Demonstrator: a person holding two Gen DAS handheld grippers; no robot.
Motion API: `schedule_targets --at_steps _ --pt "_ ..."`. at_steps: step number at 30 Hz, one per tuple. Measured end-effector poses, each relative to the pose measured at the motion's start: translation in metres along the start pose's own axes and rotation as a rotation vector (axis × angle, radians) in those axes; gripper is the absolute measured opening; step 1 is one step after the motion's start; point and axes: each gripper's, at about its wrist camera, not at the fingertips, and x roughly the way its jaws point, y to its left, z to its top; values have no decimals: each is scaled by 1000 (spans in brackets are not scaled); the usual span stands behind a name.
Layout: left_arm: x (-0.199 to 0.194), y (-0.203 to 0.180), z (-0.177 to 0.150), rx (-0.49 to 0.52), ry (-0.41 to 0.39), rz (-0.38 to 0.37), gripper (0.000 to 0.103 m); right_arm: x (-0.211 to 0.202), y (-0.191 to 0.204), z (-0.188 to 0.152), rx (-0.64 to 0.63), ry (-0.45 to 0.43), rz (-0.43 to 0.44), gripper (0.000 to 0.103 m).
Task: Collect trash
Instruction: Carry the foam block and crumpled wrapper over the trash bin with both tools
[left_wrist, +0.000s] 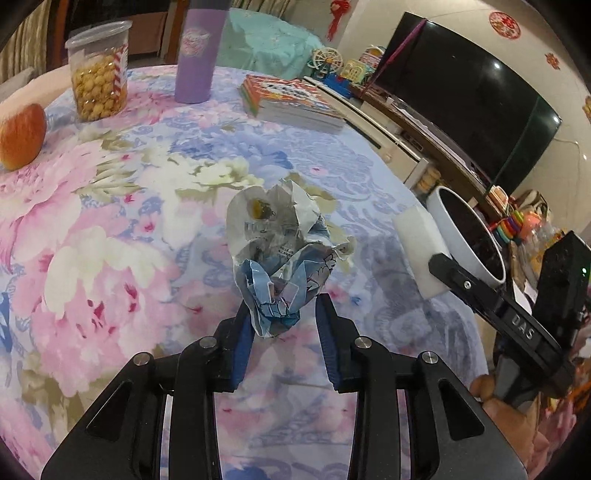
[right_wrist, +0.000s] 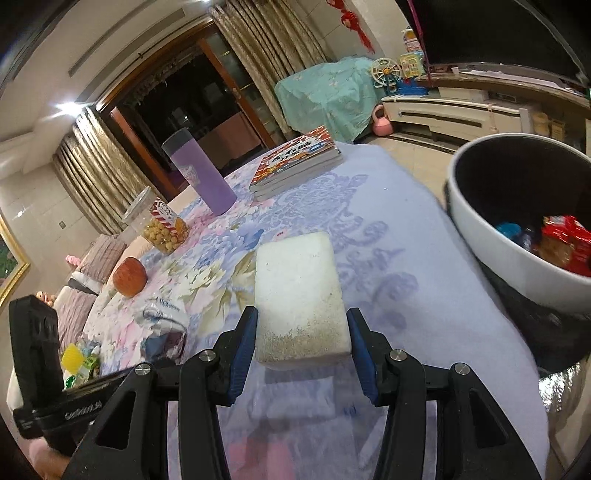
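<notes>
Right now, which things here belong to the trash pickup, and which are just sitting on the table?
Part of the job:
crumpled wrapper, between the left gripper fingers
white sponge, held by the right gripper
trash bin, wrappers already inside

Just lying about:
apple
snack jar
purple bottle
books

Purple tumbler (left_wrist: 195, 51) upright on floral tablecloth (left_wrist: 110, 221); snack jar (left_wrist: 99, 72) and apple (left_wrist: 22, 136) left of tumbler, book stack (left_wrist: 291, 103) right.
</notes>
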Motion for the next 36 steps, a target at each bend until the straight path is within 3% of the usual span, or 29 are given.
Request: schedule_targets --at_steps 10,23,36 --pt "-1 -45 -11 89 4 -26 31 -40 -11 -14 24 -30 -2 49" --pt "2 -72 -16 135 26 -65 31 -53 -24 -24 39 -31 -11 49" --pt "5 -112 -3 202 21 -136 31 -82 -45 -7 52 -94 -60 49"
